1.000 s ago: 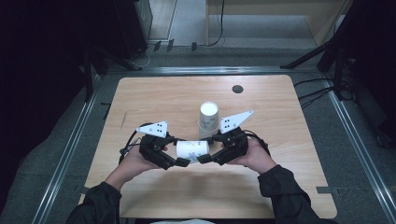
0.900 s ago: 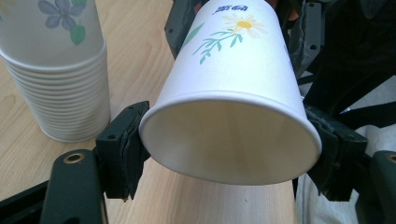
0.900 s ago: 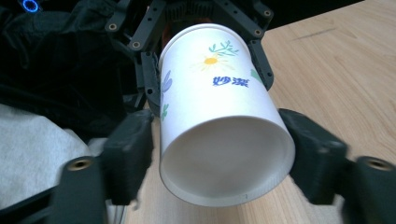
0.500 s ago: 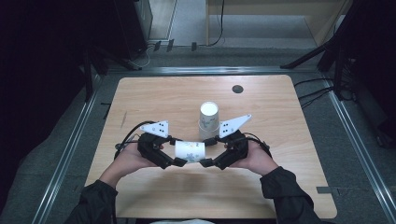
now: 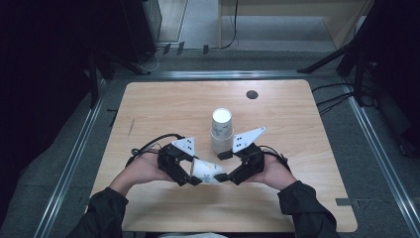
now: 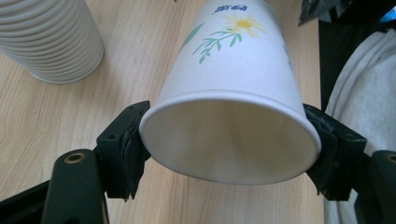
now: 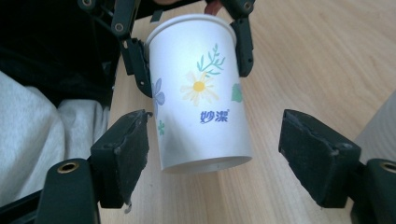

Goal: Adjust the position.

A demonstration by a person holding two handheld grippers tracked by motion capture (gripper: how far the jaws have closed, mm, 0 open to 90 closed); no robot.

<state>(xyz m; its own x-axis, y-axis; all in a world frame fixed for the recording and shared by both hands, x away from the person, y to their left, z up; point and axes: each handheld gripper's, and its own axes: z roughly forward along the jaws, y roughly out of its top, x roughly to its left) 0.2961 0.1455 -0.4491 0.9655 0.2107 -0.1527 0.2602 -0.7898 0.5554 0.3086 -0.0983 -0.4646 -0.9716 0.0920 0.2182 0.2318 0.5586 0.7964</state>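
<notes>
The table (image 5: 297, 198) is bare wood, and the stack (image 5: 221, 130) of upturned cups near its middle is the one thing close enough to get knocked. Nearer the front edge, the cup (image 5: 207, 171) hangs on its side between the two hands: thin paper, very light, easily crushed, a bit slick. The rolled rim looks the stiffest place to hold, and the left gripper (image 6: 229, 154) pinches it there. The right gripper (image 7: 212, 154) has just been opening; its pads stand clear of the cup's base end.
</notes>
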